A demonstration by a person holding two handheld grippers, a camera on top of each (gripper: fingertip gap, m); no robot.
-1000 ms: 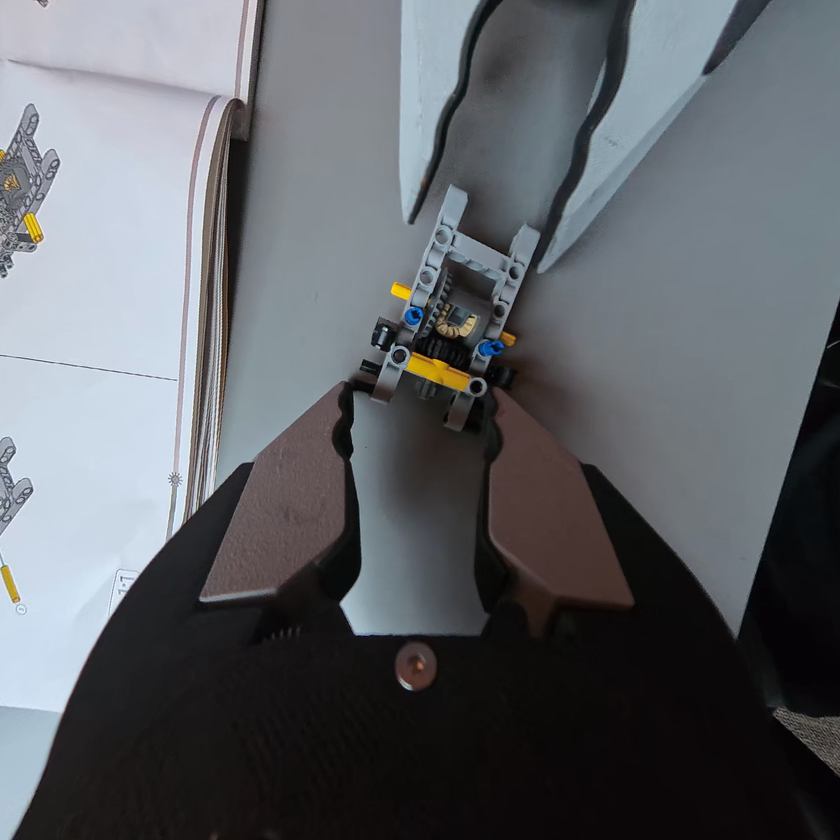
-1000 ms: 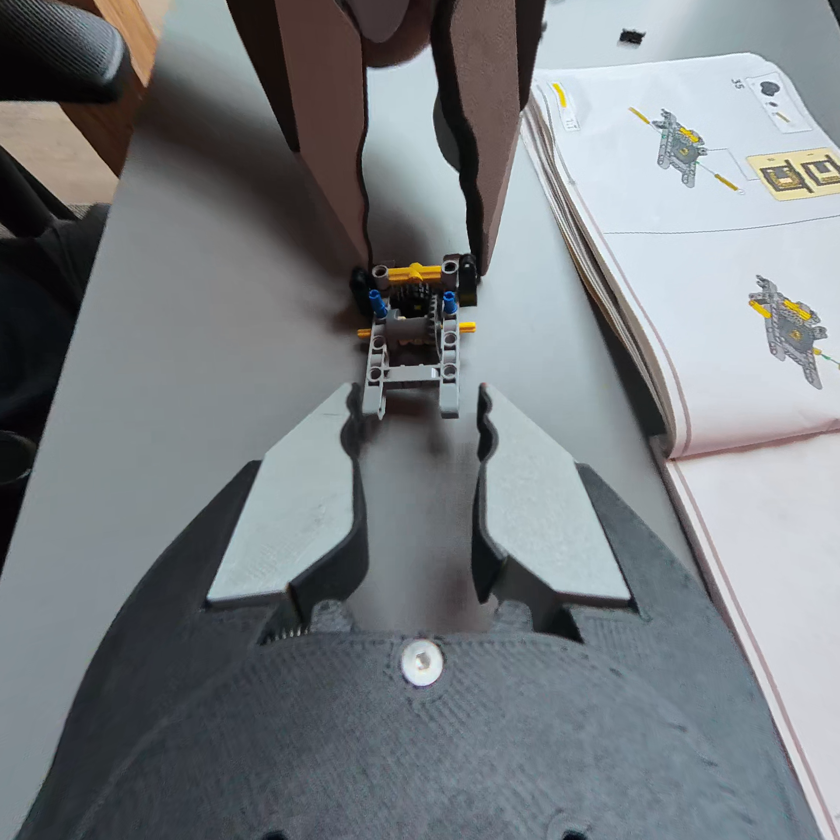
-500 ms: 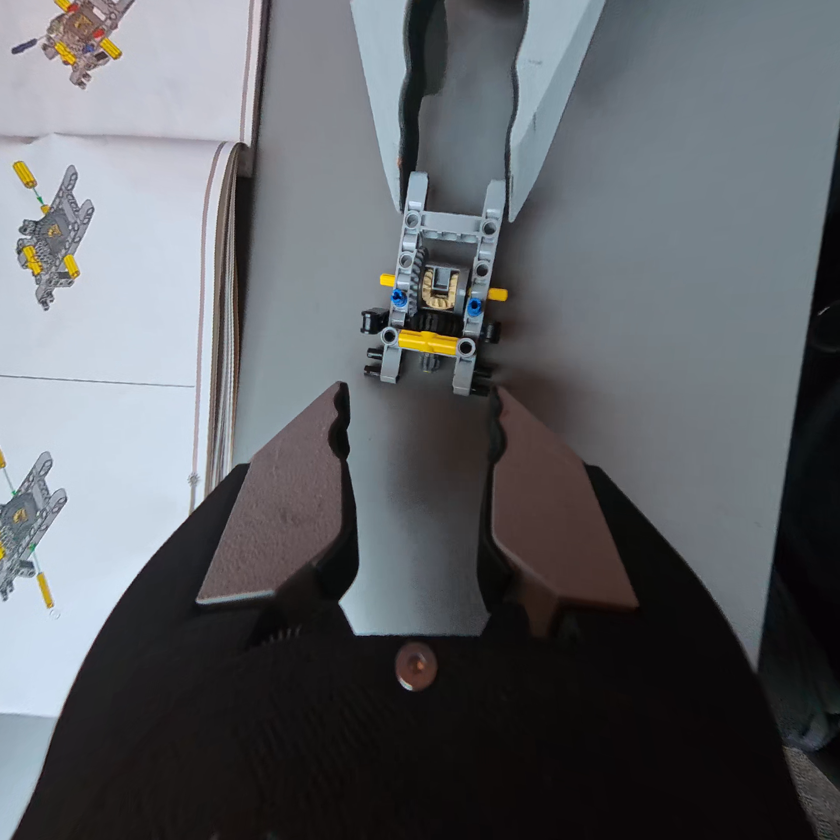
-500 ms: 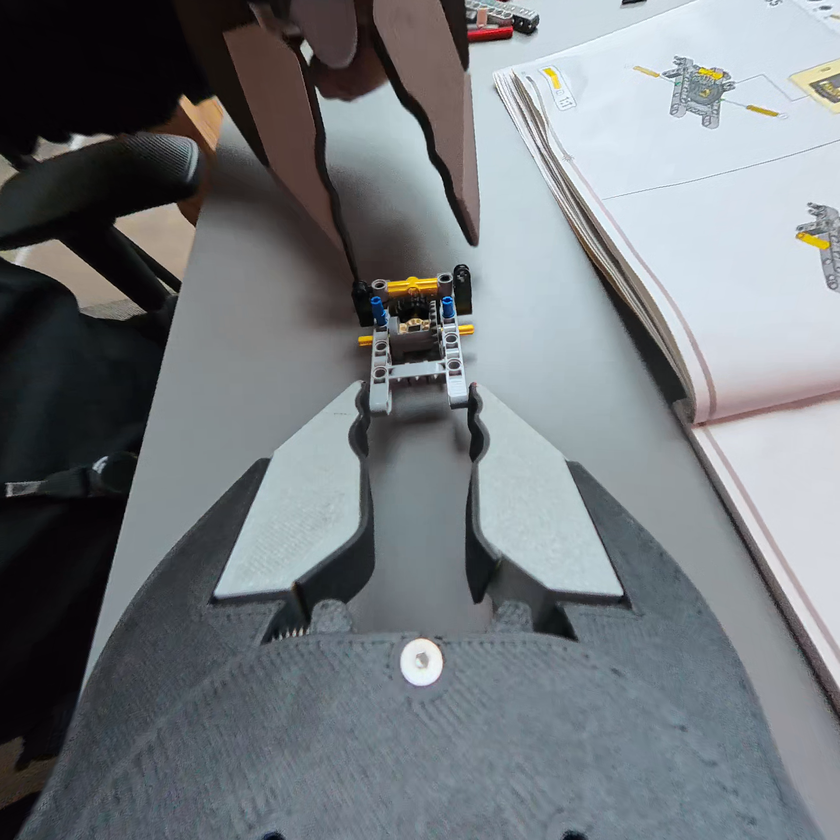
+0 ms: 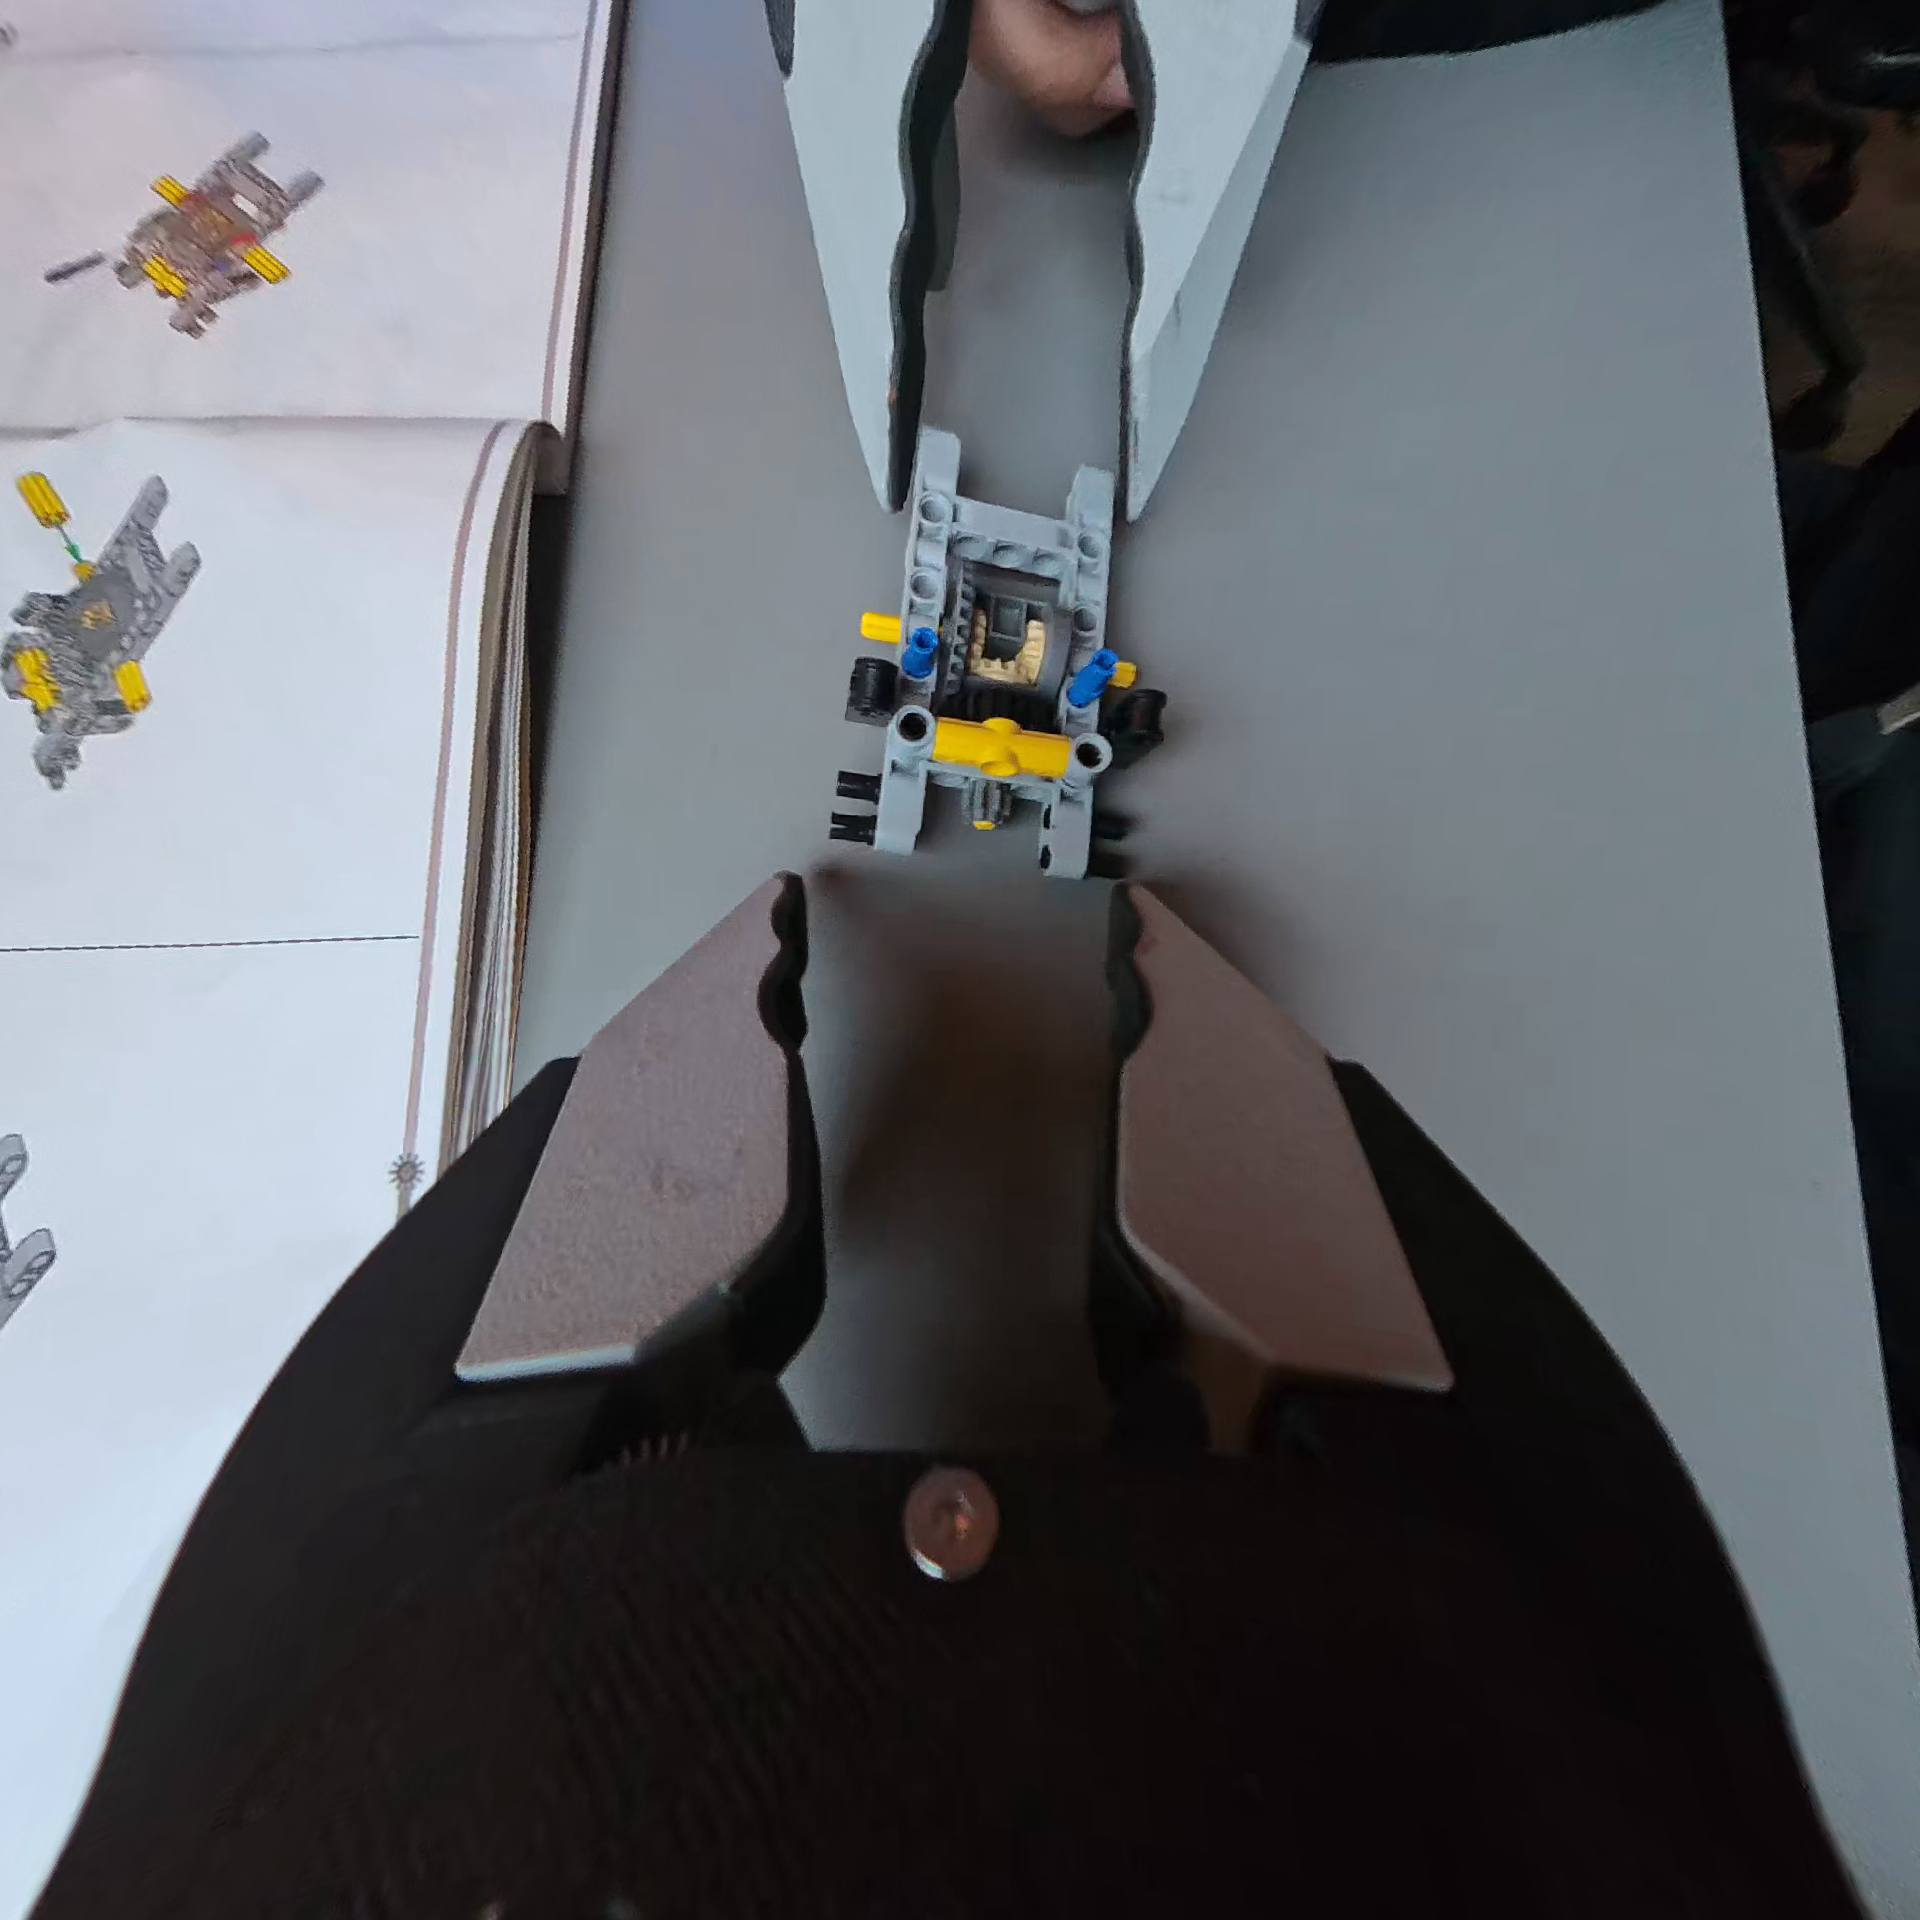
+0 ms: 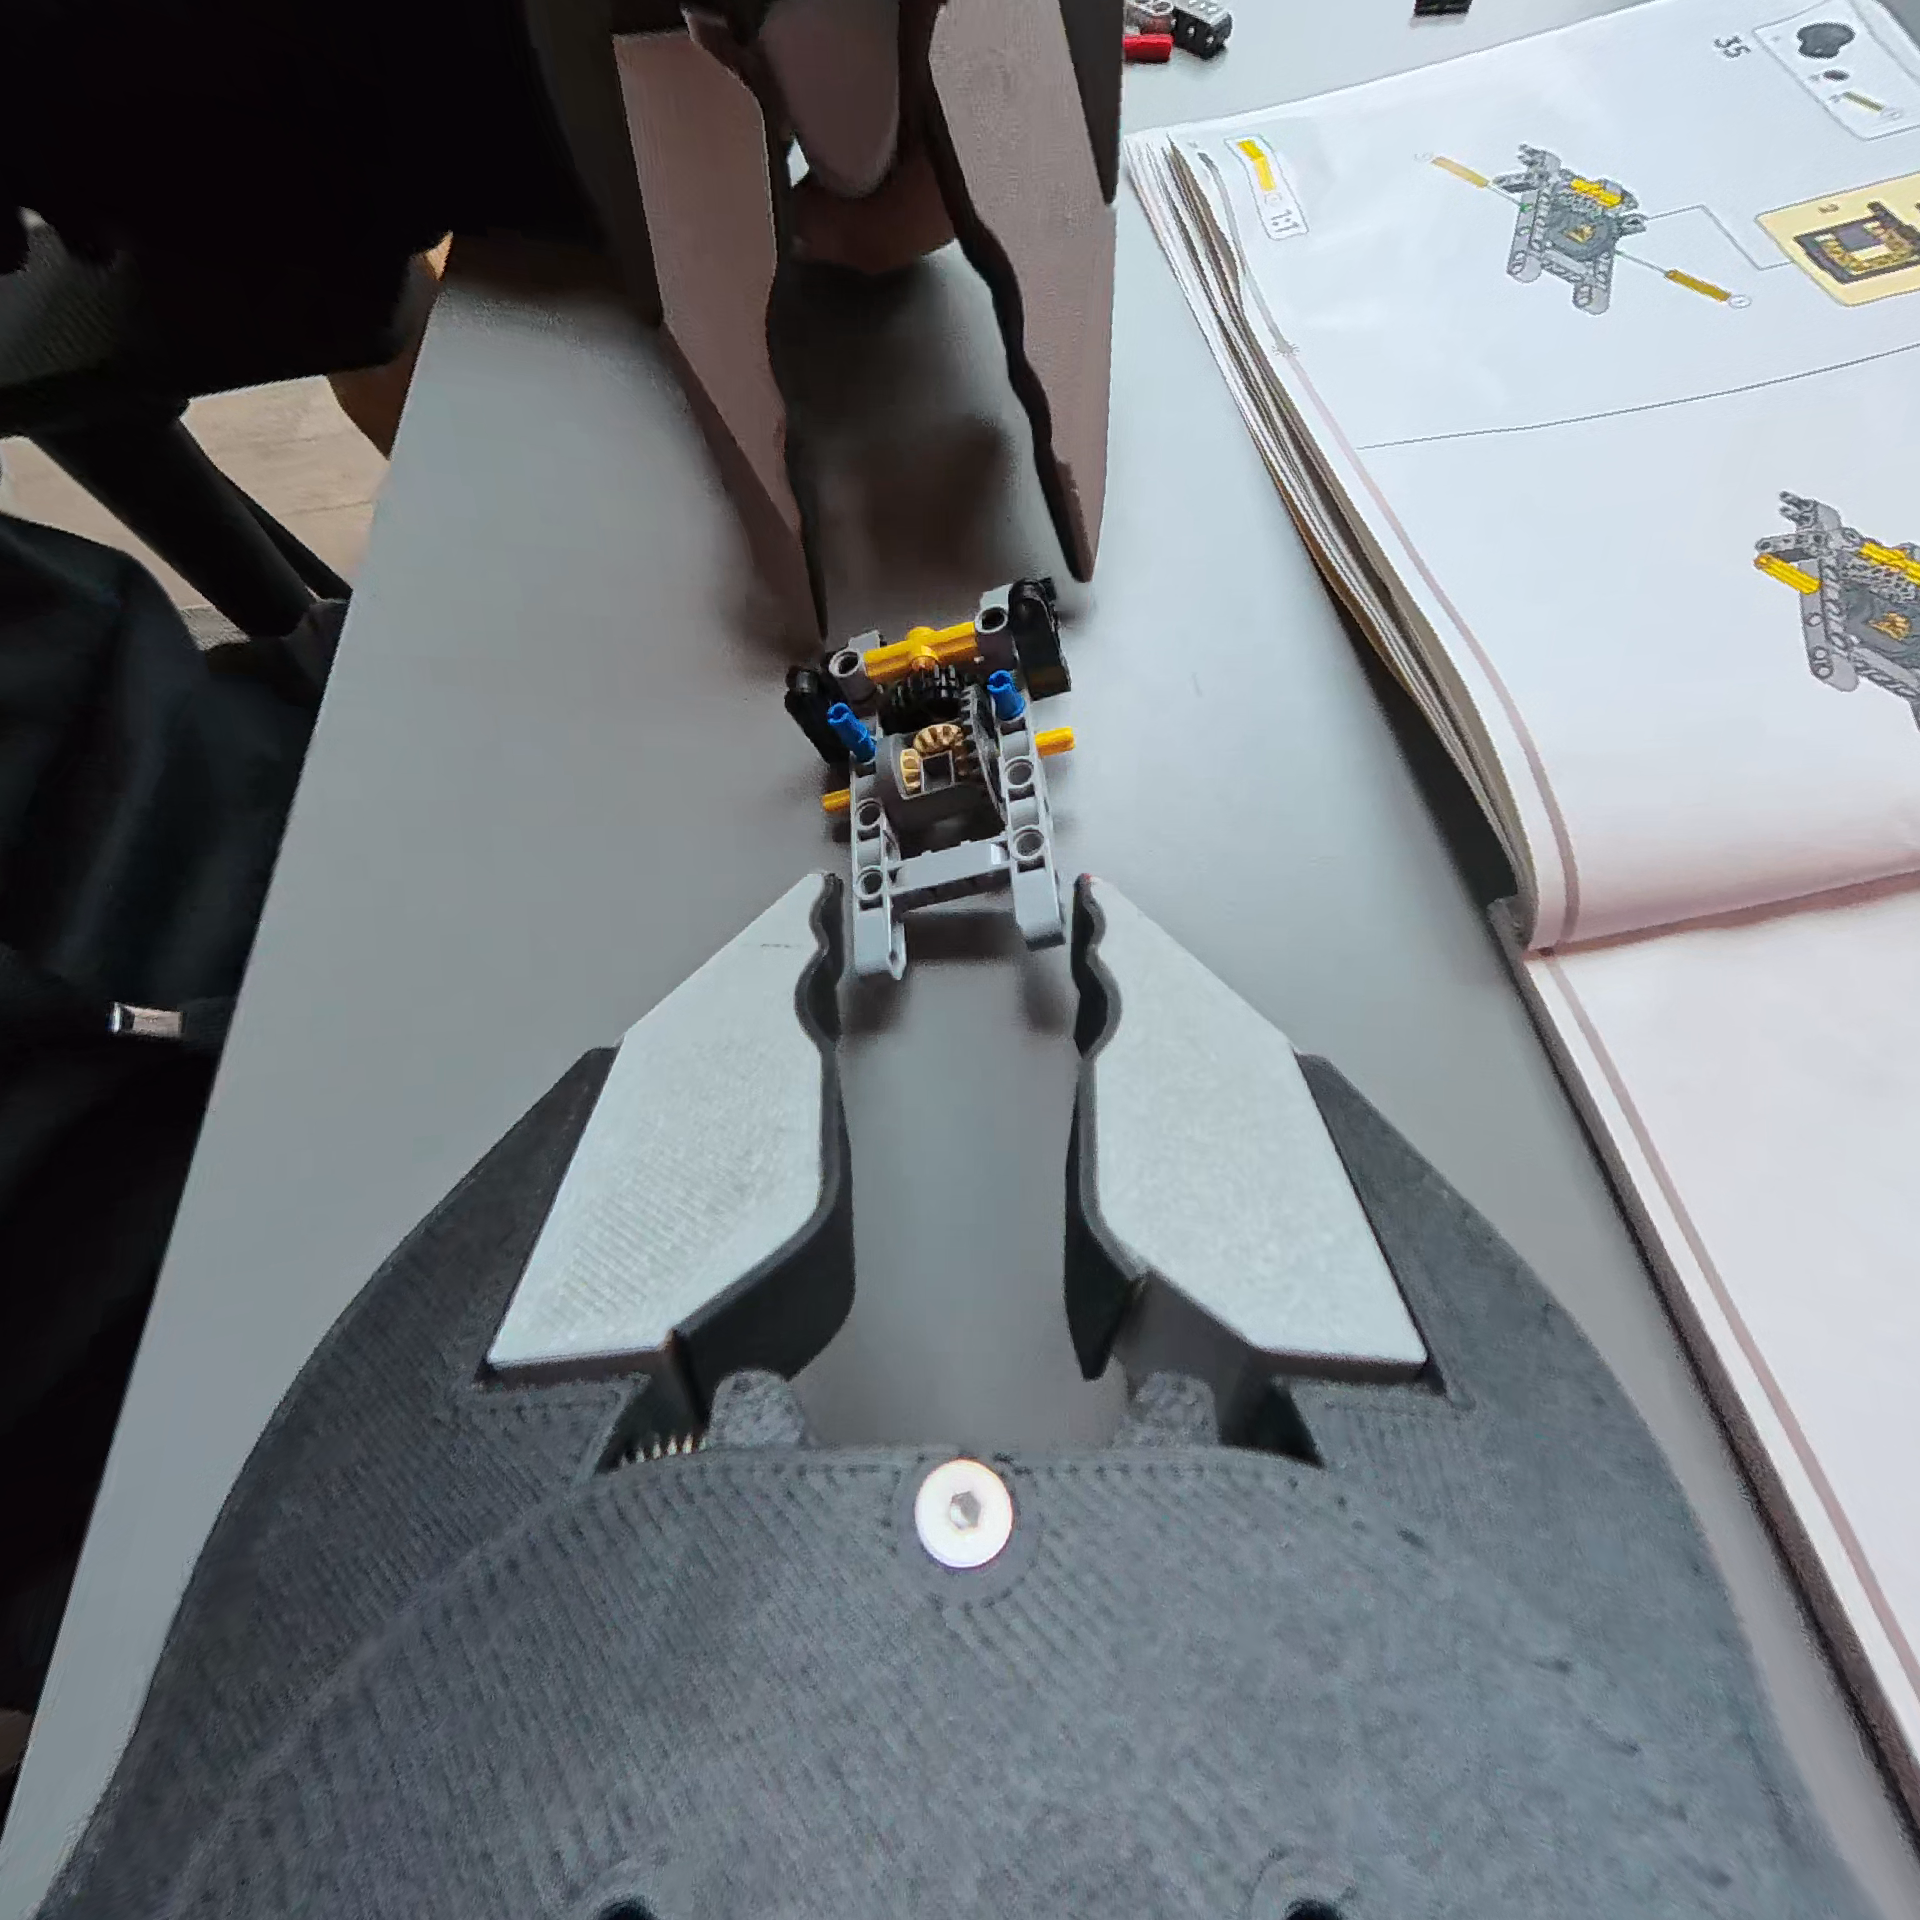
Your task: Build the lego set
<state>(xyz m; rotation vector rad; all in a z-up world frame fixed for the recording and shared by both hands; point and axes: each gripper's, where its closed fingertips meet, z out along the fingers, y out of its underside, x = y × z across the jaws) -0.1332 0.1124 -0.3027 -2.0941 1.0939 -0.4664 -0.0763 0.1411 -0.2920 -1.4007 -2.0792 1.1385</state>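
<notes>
A small lego assembly (image 5: 997,665) lies on the grey table (image 5: 1403,831): a light grey beam frame with a tan gear, a yellow cross piece, blue pins and black connectors. My right gripper (image 6: 954,894), with grey fingers, is closed on the frame's two free legs, its tips against their outer sides. In the left wrist view it (image 5: 1013,504) comes in from the far side. My left gripper (image 5: 956,899), with brown fingers, is open and empty, its tips just short of the yellow end. It also shows beyond the lego assembly (image 6: 940,769) in the right wrist view (image 6: 951,597).
An open instruction booklet (image 5: 260,675) lies left of the assembly; in the right wrist view it (image 6: 1610,540) is on the right. The table edge and a dark chair (image 6: 156,727) are close on the other side. Loose pieces (image 6: 1174,26) lie far back. Some 8 cm of space lies between my two pairs of fingers.
The right gripper's fingers narrowed and slid around the frame's legs. The left gripper let the yellow end go and backed a little away from it.
</notes>
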